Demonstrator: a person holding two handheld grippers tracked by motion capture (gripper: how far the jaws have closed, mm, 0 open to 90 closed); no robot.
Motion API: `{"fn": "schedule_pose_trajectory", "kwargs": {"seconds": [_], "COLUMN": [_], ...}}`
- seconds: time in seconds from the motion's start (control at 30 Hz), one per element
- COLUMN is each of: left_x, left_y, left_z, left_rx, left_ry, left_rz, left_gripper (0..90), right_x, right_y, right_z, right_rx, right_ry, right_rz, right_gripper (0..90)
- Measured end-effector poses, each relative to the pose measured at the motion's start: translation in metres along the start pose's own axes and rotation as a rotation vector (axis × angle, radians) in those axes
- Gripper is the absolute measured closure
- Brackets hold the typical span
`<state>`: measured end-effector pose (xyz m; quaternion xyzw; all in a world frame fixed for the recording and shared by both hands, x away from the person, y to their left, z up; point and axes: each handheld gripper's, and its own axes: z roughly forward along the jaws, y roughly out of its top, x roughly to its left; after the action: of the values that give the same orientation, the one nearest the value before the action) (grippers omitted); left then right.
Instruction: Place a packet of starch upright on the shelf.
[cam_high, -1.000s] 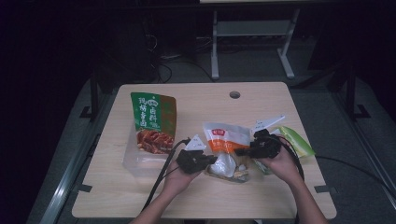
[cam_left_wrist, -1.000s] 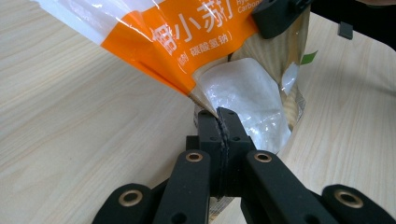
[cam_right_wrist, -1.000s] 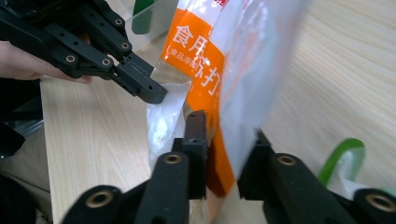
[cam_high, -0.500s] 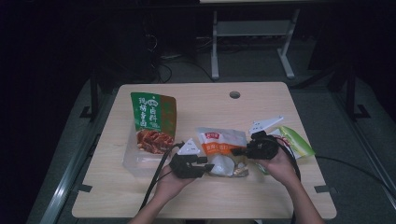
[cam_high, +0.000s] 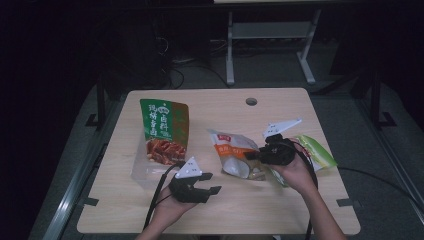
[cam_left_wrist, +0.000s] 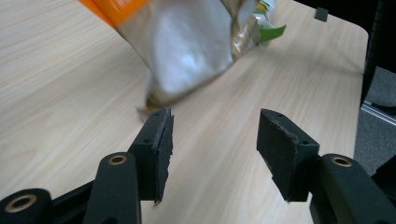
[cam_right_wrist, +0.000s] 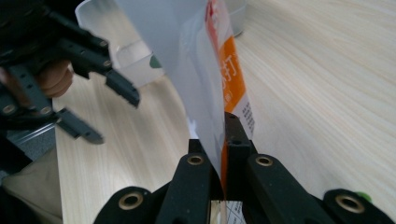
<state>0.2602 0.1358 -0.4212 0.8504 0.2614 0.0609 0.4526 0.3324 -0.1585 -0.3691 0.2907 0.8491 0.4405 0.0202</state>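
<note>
Dim room; light wood table; grey floor; white desk frame behind.

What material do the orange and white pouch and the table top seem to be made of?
The orange and white pouch: probably thin plastic film, glossy; it hangs in a thin sheet from the shut right gripper, and its silvery lower part reflects light. The table top: looks like wood or a wood-pattern laminate, matte, with pale straight grain lines; which of the two cannot be told.

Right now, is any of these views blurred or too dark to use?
High view: dark surroundings, lit table readable. Left gripper view: orange-and-white pouch smeared, jaws crisp. Right gripper view: the left hand-held gripper is motion-blurred; the pinched pouch stays readable.
</note>
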Motion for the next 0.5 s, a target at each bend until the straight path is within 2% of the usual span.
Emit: {"fn": "schedule_pose_trajectory", "kwargs": {"seconds": [0.17, 0.27, 0.4, 0.5], "left_x": [-0.001, 0.000, -0.003, -0.003], "left_y": [-0.009, -0.013, -0.017, -0.021], "left_z": [-0.010, -0.015, -0.018, -0.020], "left_rx": [0.000, -0.004, -0.011, -0.005], "left_ry": [0.007, 0.011, 0.007, 0.008], "left_rz": [0.003, 0.018, -0.004, -0.004], "left_gripper": [42.3, 41.0, 39.9, 38.6], "right_x": [-0.001, -0.004, -0.007, -0.009], "right_y": [0.011, 0.017, 0.025, 0.034], "right_z": [0.004, 0.005, 0.006, 0.006], "right_rx": [0.000, -0.009, -0.023, -0.031], "right_ry": [-0.007, -0.011, -0.007, -0.013], "right_rz": [-0.002, -0.001, 0.011, 0.001], "right_gripper": [90.0, 90.0, 90.0, 90.0]}}
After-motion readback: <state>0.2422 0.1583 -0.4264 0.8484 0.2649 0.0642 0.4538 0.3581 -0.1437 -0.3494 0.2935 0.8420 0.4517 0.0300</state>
